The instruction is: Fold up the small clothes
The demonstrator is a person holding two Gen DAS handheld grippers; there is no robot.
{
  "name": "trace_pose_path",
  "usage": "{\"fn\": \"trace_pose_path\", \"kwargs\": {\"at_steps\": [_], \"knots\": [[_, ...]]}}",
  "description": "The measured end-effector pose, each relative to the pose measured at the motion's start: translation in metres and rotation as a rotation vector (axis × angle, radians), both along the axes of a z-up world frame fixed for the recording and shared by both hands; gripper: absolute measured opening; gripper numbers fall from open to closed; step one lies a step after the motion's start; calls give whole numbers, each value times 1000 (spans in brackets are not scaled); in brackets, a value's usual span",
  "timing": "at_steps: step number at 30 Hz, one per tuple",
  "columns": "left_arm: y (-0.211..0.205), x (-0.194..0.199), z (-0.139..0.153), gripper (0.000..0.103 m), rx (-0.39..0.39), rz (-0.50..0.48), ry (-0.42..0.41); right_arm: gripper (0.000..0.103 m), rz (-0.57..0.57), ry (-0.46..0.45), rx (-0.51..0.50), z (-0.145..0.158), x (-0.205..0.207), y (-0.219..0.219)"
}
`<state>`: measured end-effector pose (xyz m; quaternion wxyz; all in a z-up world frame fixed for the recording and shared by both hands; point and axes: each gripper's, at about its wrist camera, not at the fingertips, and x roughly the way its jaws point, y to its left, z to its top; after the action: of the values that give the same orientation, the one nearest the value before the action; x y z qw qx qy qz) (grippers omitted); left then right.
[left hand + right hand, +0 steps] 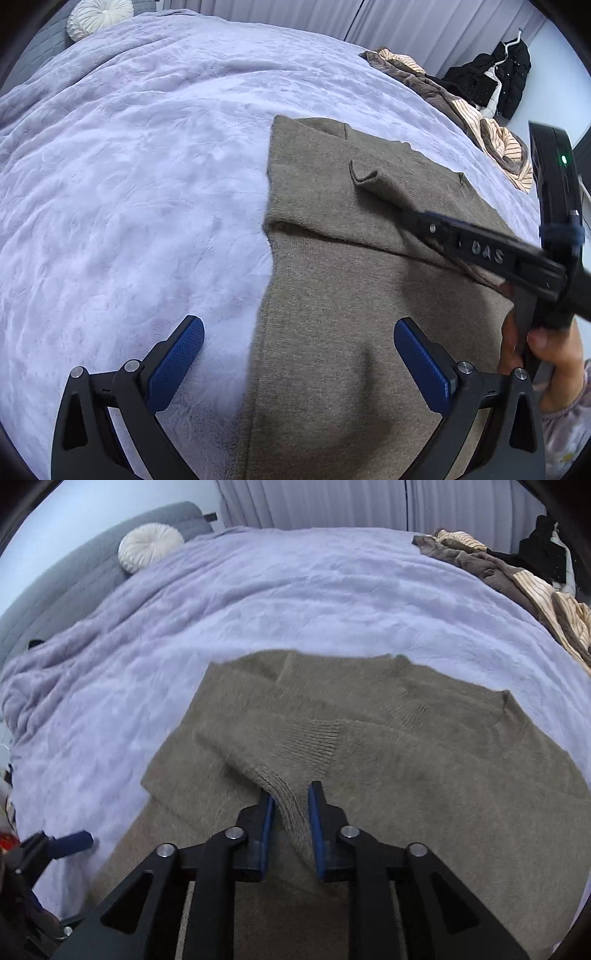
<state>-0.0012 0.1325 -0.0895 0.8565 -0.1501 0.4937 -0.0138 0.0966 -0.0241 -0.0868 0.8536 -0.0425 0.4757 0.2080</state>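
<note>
A taupe knitted sweater (424, 760) lies spread on the near part of a bed covered by a lilac plush blanket (140, 177), its body flat and its far hem straight, with a small dark loop or tag standing up near the far edge. One sleeve (280, 753) is folded across the body, its ribbed cuff running toward the right gripper (291, 794), and the knit looks soft and slightly fuzzy, creased where the sleeve crosses. The right gripper's blue pads stand a little apart with the raised cuff fabric between them; the fold touches the left pad, while a gap shows at the right one, so the pads do not clamp it. The left gripper (299, 328) hovers over the sweater's left edge with its jaws spread wide and nothing between them. A hand (543, 350) grips the right tool's handle at the edge of the left wrist view. At the bed's far right corner sits a heap of brown and striped clothes (517, 579). A round white pleated cushion (149, 550) rests against the grey padded headboard (74, 583), pale curtains (332, 502) hang behind, and dark coats (495, 81) hang at the far right.
</note>
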Motion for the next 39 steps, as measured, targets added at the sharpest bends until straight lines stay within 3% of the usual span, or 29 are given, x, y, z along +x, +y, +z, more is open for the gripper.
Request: {"fn": "trace_pose_path", "kwargs": {"at_steps": [1, 5, 8, 13, 17, 19, 20, 21, 22, 24, 27, 30, 32, 35, 37, 39], "knots": [[0, 0, 0, 103, 4, -2, 1, 42, -7, 15, 40, -1, -4, -6], [-3, 9, 3, 103, -1, -16, -4, 45, -114, 64, 200, 4, -25, -60], [-13, 25, 9, 103, -32, -41, -21, 48, -290, 116, 358, 4, -50, -129], [-32, 67, 14, 103, -80, -81, -26, 48, -690, 167, 623, -13, -97, -253], [-45, 91, 12, 103, -92, -55, -8, 48, -850, 170, 770, -30, -110, -300], [-50, 97, 13, 103, -83, -44, -2, 48, -875, 158, 796, -34, -103, -305], [-53, 101, 14, 103, -73, -46, -5, 42, -877, 146, 787, -34, -98, -306], [-55, 105, 15, 103, -57, -46, -11, 30, -875, 136, 757, -33, -94, -303], [-57, 108, 17, 103, -30, -46, -24, 6, -869, 121, 711, -28, -91, -301], [-59, 115, 14, 103, 21, -54, -24, 6, -829, 78, 671, -19, -89, -300], [-58, 120, -10, 103, 49, -74, 44, 6, -806, 65, 565, -18, -90, -303], [-60, 113, -17, 101, 67, -97, 34, 6, -805, 115, 619, -39, -97, -322], [-60, 114, -12, 94, 41, -105, 37, 6, -797, 103, 642, -42, -99, -323], [-60, 119, -4, 72, -23, -126, 34, 7, -780, 96, 591, -37, -97, -318], [-65, 123, -2, 22, -39, -169, 41, 8, -777, 94, 569, -35, -96, -316], [-69, 121, 0, 18, -41, -191, 40, 8, -780, 96, 573, -34, -96, -316]]}}
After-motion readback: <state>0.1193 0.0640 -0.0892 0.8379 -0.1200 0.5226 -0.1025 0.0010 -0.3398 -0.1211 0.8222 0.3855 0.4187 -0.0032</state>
